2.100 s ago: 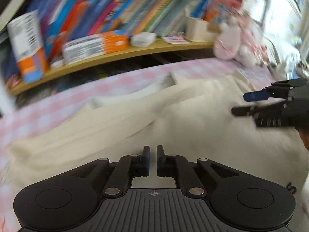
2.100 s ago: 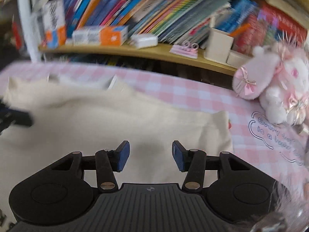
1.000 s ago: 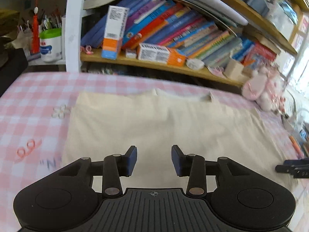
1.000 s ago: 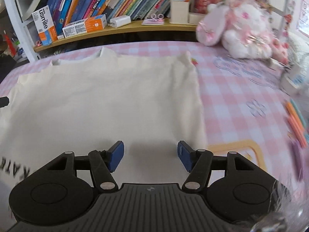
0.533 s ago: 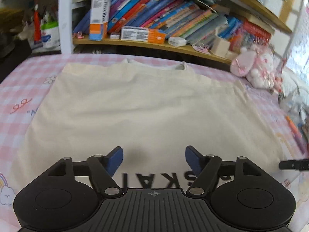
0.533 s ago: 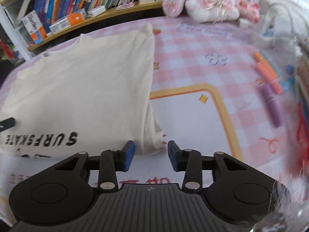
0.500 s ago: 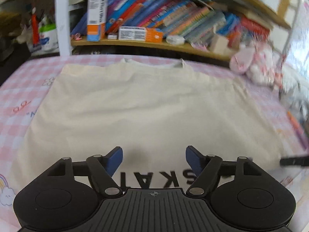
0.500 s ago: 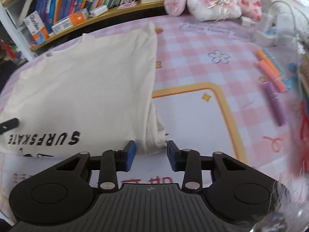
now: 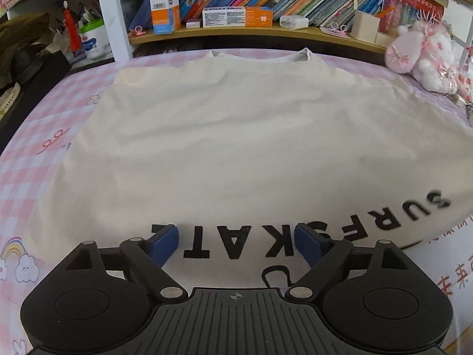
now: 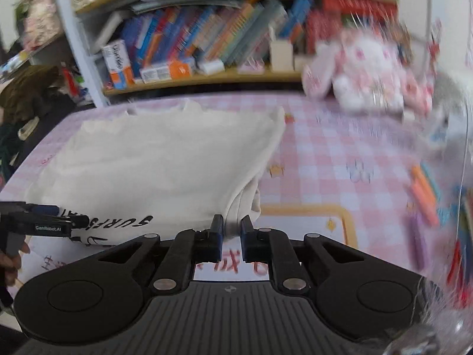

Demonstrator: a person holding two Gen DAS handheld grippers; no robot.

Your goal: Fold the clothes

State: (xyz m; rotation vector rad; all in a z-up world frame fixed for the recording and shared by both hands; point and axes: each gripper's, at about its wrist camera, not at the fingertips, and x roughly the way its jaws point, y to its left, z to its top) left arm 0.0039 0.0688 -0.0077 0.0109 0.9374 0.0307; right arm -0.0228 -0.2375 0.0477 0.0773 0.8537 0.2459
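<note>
A cream T-shirt (image 9: 236, 136) lies flat on the pink checked table cover (image 9: 29, 162), collar at the far side and the black print "SURFSKATE" along the near hem. My left gripper (image 9: 236, 236) hovers over that print with its jaws opening wide; the cloth lies beneath them and is not pinched. In the right wrist view the left gripper (image 10: 59, 224) shows at the shirt's near left corner. My right gripper (image 10: 231, 227) is closing on the T-shirt's (image 10: 165, 162) near right corner, which is bunched and raised between the blue pads.
A wooden shelf (image 9: 266, 34) with books and boxes runs along the far side. A pink plush toy (image 9: 422, 59) sits at the far right. Coloured pens (image 10: 425, 192) lie on the cover to the right. A hand (image 10: 11, 257) holds the left gripper.
The right jaws narrowed onto the shirt's near right corner and lifted it. The left jaws spread wider and came nearer to the printed hem.
</note>
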